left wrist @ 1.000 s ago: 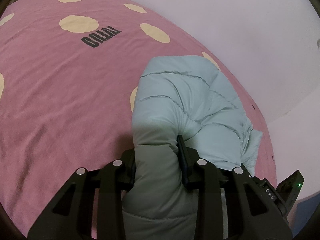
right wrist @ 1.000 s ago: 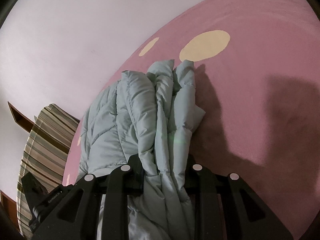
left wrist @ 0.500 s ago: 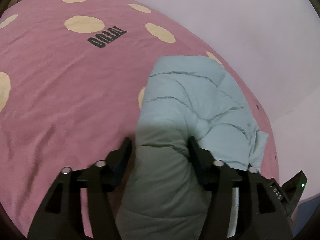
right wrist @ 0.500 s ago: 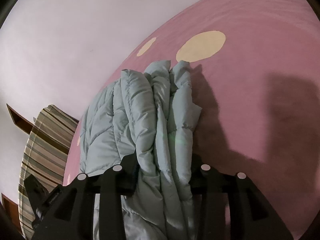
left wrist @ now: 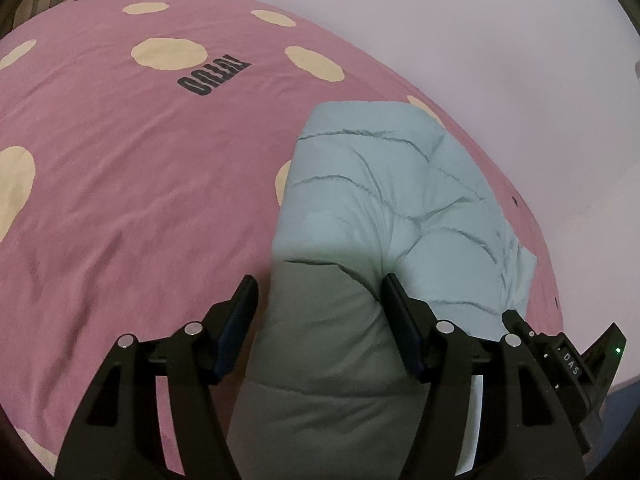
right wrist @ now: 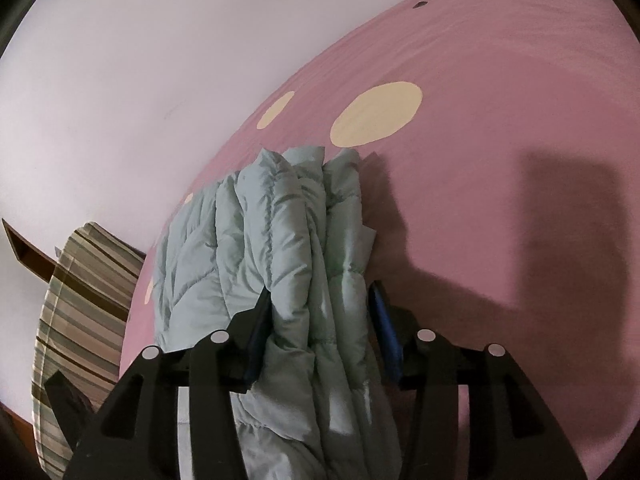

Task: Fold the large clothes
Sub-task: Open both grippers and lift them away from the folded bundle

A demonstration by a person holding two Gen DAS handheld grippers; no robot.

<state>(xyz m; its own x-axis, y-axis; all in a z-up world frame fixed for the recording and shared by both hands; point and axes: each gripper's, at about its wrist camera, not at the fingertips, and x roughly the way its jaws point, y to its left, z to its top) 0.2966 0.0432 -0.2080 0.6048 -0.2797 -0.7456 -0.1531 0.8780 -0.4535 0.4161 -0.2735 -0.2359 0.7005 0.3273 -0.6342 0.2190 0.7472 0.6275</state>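
Observation:
A pale green quilted jacket (left wrist: 380, 184) lies folded into a thick bundle on the pink bed cover (left wrist: 120, 200). My left gripper (left wrist: 316, 284) straddles the bundle's near rounded fold. Its jaws stand wide, with a gap between the left finger (left wrist: 240, 304) and the cloth. In the right wrist view the jacket (right wrist: 256, 232) shows its stacked layered edges. My right gripper (right wrist: 318, 296) has these layers between its fingers, and its jaws are opening. The right pad (right wrist: 380, 312) stands just off the cloth.
The pink cover (right wrist: 480, 160) has cream dots and a dark printed word (left wrist: 216, 78). A white wall (left wrist: 480, 40) runs close behind the jacket. A striped cushion (right wrist: 76, 300) lies at the bed's far end. A black device with a green light (left wrist: 568, 356) sits right of the left gripper.
Both grippers have let go of the jacket: their jaws spread from a pinch on the bundle to wide apart. The jacket has settled onto the bed. Neither hand has moved much.

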